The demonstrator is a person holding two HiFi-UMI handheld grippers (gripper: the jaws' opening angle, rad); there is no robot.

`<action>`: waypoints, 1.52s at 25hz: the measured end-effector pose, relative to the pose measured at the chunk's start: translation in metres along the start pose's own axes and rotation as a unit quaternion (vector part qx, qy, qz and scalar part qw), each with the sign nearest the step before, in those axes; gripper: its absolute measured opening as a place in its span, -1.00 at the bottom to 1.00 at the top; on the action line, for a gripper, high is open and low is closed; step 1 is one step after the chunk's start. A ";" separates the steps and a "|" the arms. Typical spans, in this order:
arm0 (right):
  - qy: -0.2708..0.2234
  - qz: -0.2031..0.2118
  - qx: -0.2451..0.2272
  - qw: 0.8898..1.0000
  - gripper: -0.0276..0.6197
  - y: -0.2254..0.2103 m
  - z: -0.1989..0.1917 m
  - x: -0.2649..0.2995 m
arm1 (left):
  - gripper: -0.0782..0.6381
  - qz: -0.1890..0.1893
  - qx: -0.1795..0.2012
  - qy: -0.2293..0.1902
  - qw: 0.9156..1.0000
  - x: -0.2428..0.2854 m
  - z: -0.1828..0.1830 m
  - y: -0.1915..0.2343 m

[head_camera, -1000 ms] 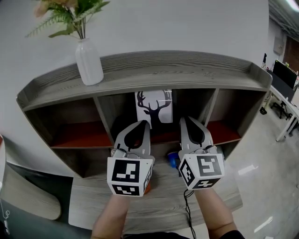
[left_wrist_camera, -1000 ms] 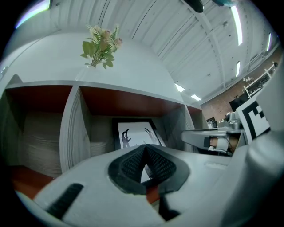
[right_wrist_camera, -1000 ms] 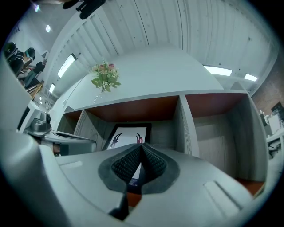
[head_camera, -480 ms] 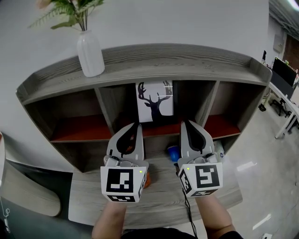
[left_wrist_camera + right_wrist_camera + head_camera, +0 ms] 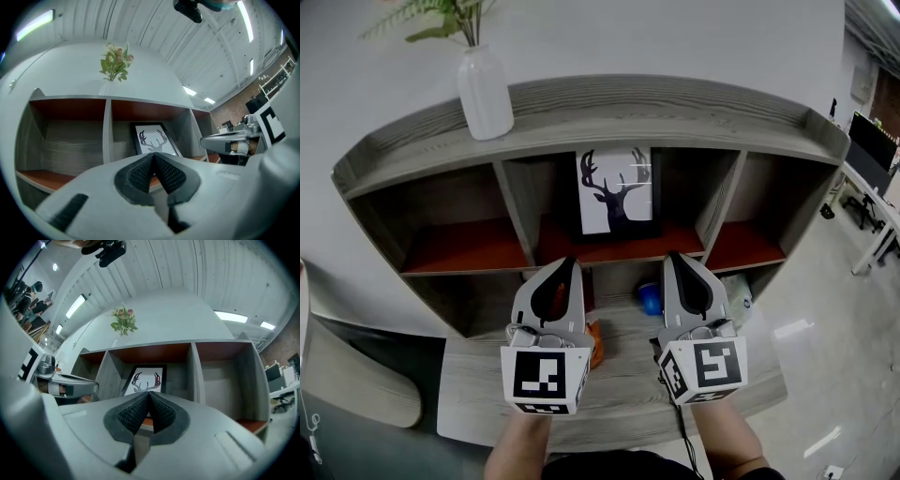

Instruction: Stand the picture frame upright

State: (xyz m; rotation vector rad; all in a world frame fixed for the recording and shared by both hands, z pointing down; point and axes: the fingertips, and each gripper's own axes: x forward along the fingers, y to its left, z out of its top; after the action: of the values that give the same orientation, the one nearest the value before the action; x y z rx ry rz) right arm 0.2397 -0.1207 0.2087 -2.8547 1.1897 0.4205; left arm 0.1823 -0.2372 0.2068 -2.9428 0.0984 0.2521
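A grey wood-grain shelf unit (image 5: pixel 422 150) fills the head view. It has a raised rim along its top and open compartments with red-brown floors beneath. In front of it lies a lower grey ledge (image 5: pixel 487 403).

The left gripper (image 5: pixel 565 263) and the right gripper (image 5: pixel 677 257) are held side by side over that ledge, pointing at the shelves. Each gripper view shows its ribbed pads pressed together at the tips with nothing between them.

The picture frame (image 5: pixel 617 192), black-edged with a dark deer-head print on white, stands on its lower edge on the red-brown floor of the middle compartment. It sits beyond both grippers and clear of them, touched by neither, and in the head view it appears between the lines of the two. Whether its top rests on the back wall cannot be told.

A white vase (image 5: pixel 485 94) with green sprigs stands on the top board, to the left. A small blue object (image 5: pixel 649 300) lies between the grippers on the ledge, and something orange (image 5: pixel 594 343) shows beside the left gripper.
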 end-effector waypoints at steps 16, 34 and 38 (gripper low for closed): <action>0.046 0.007 0.007 0.999 -0.91 0.011 -0.044 -0.017 | -0.79 -0.008 0.015 0.014 1.000 -0.015 -0.030 -0.006; 0.088 0.029 0.032 0.995 -0.91 0.030 -0.077 -0.028 | -0.79 -0.014 0.007 0.074 0.997 -0.029 -0.078 -0.017; 0.093 0.033 0.027 0.995 -0.91 0.032 -0.081 -0.030 | -0.79 -0.013 0.008 0.066 0.998 -0.030 -0.078 -0.017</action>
State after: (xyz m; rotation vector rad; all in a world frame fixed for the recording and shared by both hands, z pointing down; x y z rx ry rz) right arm 0.2165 -0.1325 0.2967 -2.8655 1.3049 0.1233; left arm 0.1674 -0.2341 0.2907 -2.9396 0.0808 0.0529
